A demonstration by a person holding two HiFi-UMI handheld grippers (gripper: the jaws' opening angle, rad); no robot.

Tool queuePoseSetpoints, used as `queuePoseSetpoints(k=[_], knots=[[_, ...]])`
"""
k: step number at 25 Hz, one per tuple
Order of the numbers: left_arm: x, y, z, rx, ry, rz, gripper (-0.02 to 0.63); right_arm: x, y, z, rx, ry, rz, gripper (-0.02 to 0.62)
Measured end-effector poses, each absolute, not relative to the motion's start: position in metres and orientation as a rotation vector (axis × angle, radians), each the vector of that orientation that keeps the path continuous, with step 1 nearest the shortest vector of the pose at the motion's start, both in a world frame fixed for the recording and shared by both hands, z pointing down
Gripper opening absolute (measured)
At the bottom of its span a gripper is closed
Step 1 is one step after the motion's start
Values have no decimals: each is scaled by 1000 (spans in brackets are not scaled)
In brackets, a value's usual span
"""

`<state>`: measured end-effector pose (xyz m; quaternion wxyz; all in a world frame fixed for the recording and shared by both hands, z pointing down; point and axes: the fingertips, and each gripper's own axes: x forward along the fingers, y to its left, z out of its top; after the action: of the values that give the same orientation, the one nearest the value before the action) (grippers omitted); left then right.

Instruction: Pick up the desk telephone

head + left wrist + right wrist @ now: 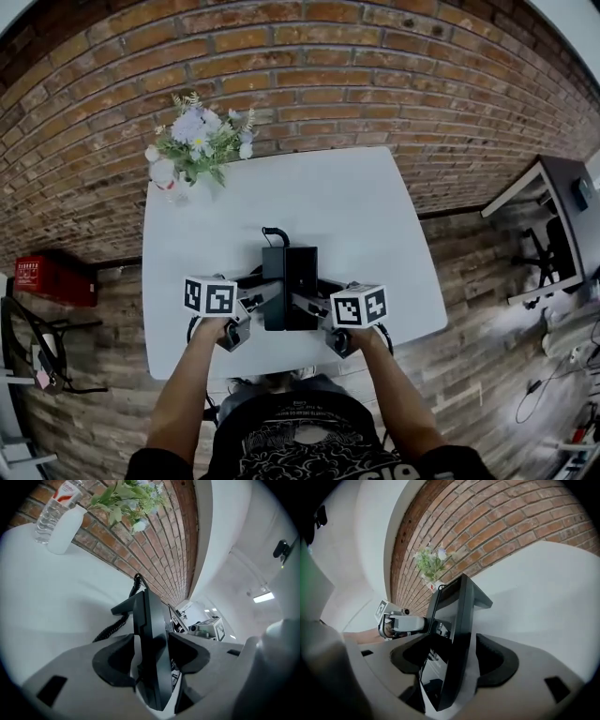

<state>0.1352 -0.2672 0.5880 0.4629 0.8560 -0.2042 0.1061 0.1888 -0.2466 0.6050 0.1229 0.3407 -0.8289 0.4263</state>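
Note:
A black desk telephone sits near the front edge of the white table, its coiled cord trailing over the tabletop. My left gripper flanks its left side and my right gripper its right side. In the left gripper view the phone's edge stands between the wide-spread jaws of the left gripper, with a slim gap beside the pads. The right gripper view shows the phone's other edge inside the right gripper, jaws spread, not pressing on it.
A white vase of flowers and a water bottle stand at the table's far left corner against the brick wall. A red box lies on the floor at left. A grey desk stands at right.

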Motion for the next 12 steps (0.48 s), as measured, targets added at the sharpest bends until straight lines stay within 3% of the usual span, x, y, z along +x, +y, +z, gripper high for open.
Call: queuePoseSetpoints(k=[12], knots=[[145,-261,596,2159,-503,368,215,182,-250,607,916,-2414,1292,278]])
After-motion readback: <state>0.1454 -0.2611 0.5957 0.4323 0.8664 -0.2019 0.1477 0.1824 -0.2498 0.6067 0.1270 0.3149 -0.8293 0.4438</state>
